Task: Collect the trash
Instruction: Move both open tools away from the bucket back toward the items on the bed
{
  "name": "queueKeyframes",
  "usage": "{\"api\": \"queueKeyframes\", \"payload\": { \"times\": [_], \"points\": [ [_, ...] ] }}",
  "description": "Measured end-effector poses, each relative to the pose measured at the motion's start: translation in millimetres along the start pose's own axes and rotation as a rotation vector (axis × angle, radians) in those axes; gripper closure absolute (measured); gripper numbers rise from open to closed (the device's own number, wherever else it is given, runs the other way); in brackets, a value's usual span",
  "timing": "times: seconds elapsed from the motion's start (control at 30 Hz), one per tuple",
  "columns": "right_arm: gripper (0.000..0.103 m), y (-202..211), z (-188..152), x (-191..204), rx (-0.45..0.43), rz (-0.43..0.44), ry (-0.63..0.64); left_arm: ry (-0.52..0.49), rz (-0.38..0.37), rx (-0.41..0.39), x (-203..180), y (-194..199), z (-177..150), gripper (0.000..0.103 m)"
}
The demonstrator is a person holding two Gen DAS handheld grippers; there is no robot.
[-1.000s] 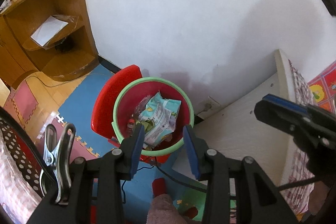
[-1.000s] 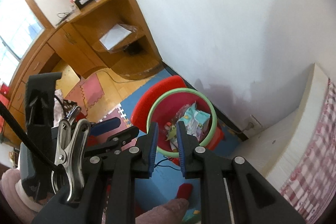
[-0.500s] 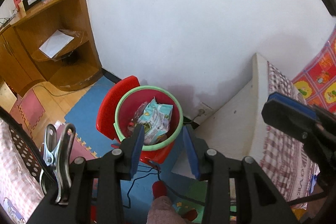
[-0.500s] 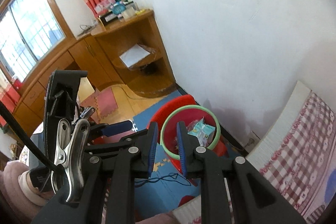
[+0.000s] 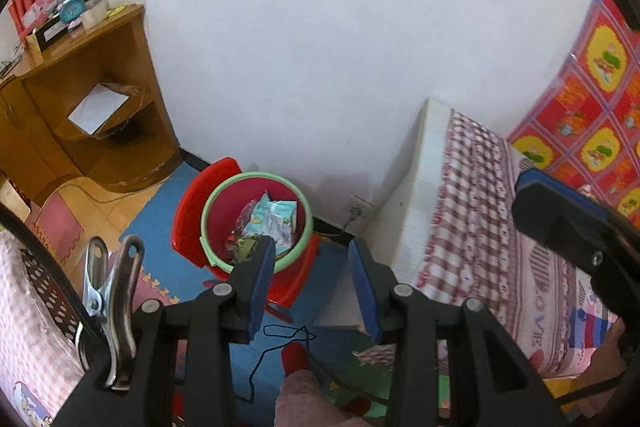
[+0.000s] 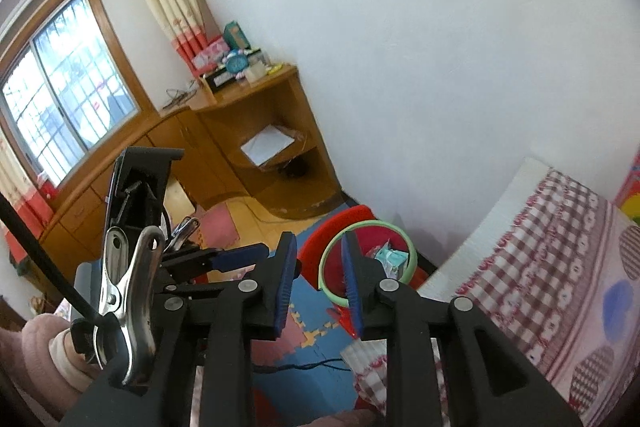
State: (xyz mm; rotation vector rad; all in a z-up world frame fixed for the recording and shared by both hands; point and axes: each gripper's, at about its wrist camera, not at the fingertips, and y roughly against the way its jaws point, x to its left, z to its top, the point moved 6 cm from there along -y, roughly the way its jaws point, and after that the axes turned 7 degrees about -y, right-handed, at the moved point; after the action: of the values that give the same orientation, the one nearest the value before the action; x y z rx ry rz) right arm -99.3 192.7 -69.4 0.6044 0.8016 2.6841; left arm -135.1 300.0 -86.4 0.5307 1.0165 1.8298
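Red bin [image 5: 256, 223] on the floor against the wall beside the bed [image 5: 492, 223], wrappers [image 5: 272, 219] already inside. Left gripper [image 5: 312, 283] and right gripper [image 6: 316, 287] above it, both parted and empty, the right just widening; likely free for more trash.

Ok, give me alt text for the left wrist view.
An open, empty left hand-held gripper looks down at a red bin with a green rim, holding wrappers, on a blue mat by a white wall. A wooden shelf stands left, a checked bed right.
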Motion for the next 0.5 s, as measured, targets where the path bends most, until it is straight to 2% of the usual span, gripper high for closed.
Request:
{"api": "queueKeyframes", "payload": {
  "times": [0.5],
  "points": [
    [0.078,109.8,-29.7,-37.8,-0.131,-0.067,-0.111,-0.129,-0.065,-0.028,-82.4,44.5,-9.8,0.063]
  ]
}}
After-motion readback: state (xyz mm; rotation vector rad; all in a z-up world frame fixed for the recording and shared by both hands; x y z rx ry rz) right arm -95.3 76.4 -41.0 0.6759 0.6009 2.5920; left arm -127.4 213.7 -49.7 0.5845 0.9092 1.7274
